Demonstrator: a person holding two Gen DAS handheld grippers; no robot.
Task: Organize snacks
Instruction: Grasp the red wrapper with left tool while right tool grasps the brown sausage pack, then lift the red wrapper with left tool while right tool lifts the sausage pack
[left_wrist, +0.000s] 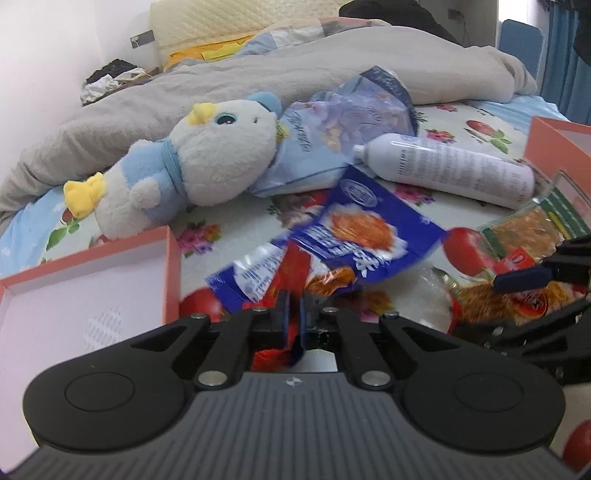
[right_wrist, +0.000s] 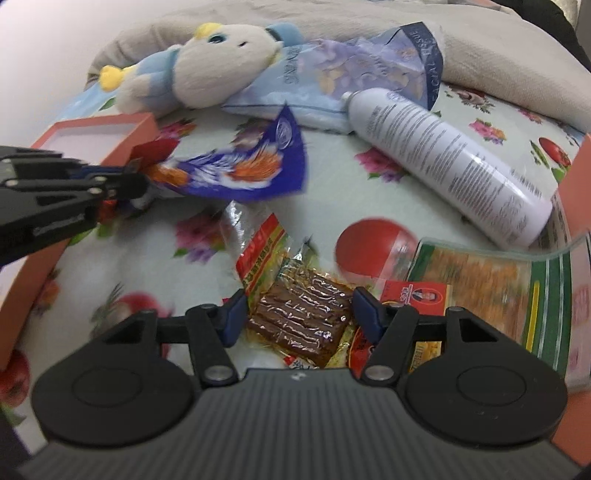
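Left gripper: my left gripper (left_wrist: 293, 314) is clamped tight on the end of a blue snack packet (left_wrist: 354, 236), which hangs from it above the bedsheet (left_wrist: 236, 218).
Right gripper: my right gripper (right_wrist: 300, 317) stands about half open around a brown snack packet (right_wrist: 301, 317); I cannot tell whether the pads press on it.
Brown packet: at 6 o'clock in the right wrist view, flat on the sheet, between my blue pads.
Green packet: a green snack packet (right_wrist: 476, 288) at 4 o'clock, leaning on the box there.
Boxes: one orange box (left_wrist: 92, 280) at 9 o'clock of the left view, another orange box edge (left_wrist: 561, 140) at 3 o'clock.
Other things: stuffed toy (left_wrist: 207, 158) at 11 o'clock, tissue pack (left_wrist: 343, 125) beside it, white spray can (left_wrist: 450, 166) at 2 o'clock.
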